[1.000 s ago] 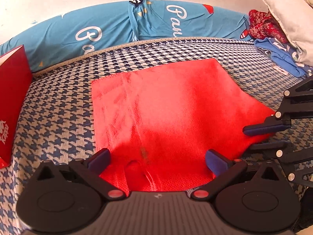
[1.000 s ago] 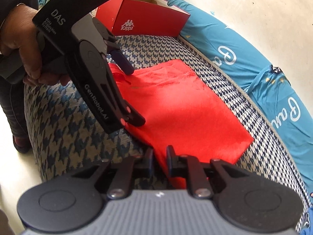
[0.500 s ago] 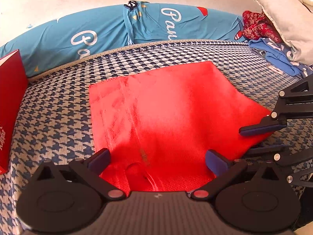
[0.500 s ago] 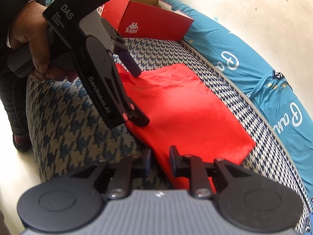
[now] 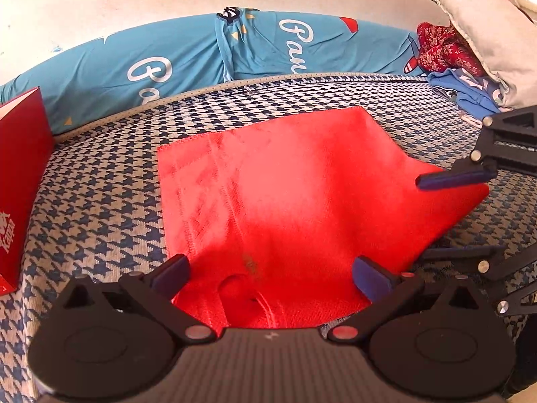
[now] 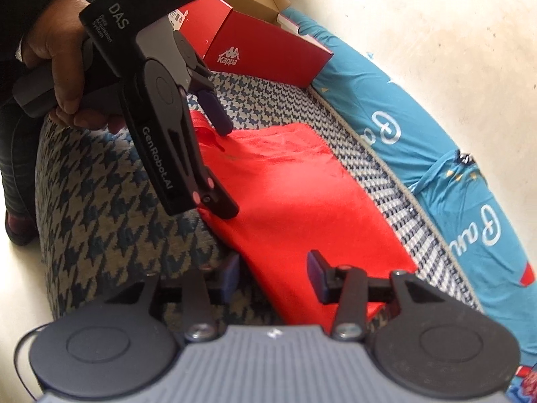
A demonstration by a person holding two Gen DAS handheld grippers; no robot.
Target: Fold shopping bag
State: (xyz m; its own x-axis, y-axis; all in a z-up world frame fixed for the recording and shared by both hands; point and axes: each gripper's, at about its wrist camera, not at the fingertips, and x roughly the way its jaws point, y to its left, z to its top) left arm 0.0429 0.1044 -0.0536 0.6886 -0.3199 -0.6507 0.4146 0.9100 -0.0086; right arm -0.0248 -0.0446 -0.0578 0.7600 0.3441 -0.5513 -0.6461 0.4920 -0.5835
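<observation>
A red fabric shopping bag (image 5: 285,194) lies flat on a houndstooth cushion, its handle loop near my left gripper. My left gripper (image 5: 272,272) is open, its fingers straddling the bag's near edge; it also shows in the right wrist view (image 6: 221,168). My right gripper (image 6: 273,272) is open around the bag's (image 6: 302,208) near right corner, and it shows in the left wrist view (image 5: 456,218), one finger above the corner and one below.
A red Kappa shoebox (image 6: 268,57) stands at the cushion's left end (image 5: 20,181). A blue printed bolster (image 5: 201,63) runs along the wall. A grey pillow (image 5: 486,33) and piled clothes (image 5: 446,53) sit at the far right.
My right gripper has opened from nearly shut on the bag's corner to wide apart. My left gripper has stayed open and shifted slightly over the bag.
</observation>
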